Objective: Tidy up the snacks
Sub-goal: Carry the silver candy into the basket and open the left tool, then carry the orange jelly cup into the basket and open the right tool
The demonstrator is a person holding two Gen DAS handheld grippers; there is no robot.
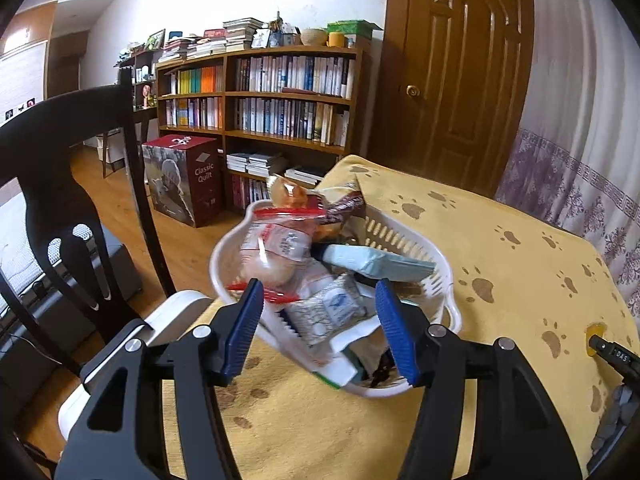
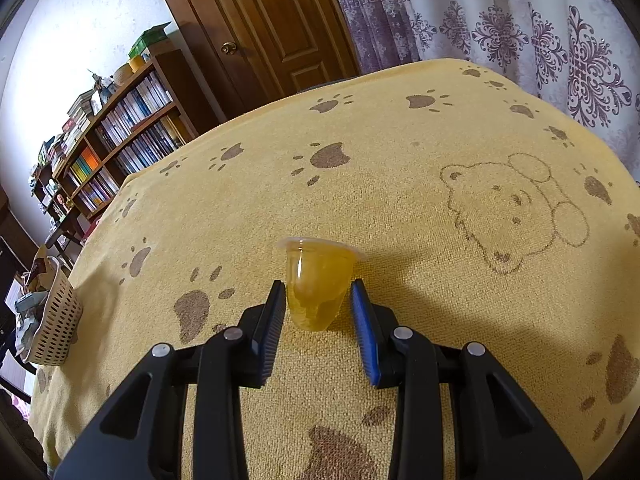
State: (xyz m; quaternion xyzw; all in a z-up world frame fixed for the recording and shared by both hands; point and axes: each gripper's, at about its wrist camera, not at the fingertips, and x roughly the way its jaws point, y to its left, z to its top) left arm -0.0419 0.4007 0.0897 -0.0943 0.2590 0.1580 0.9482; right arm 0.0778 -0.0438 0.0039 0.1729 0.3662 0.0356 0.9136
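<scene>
In the left wrist view the left gripper [image 1: 318,328] hangs with its jaws spread wide and nothing between them, over the near rim of the white basket [image 1: 440,276] that sits in the centre of the frame on the yellow paw-print cloth [image 1: 500,248]; the basket is already heaped with snack packets, among them a red-striped clear bag [image 1: 276,240] at its left and a pale blue packet [image 1: 376,260] lying across its middle. A dark chair [image 1: 76,184] fills the left of that frame and a bookcase [image 1: 260,100] stands at upper centre, both well clear of the work. In the right wrist view the basket shows only at the far left edge, well apart from the jelly cup [image 2: 320,284], which stands upright at the centre of the frame on the cloth. The right gripper [image 2: 318,320] brackets the cup's lower body, its jaws parted and just beside the walls, though whether the left pad touches I cannot tell. I judge the cup light, with thin, smooth plastic sides that would dent or slip under a hard squeeze (the film lid looks the weakest part), so the tapered body below the rim seems the best hold. Nothing lies on the cloth between cup and basket, but the piled packets leave little room
</scene>
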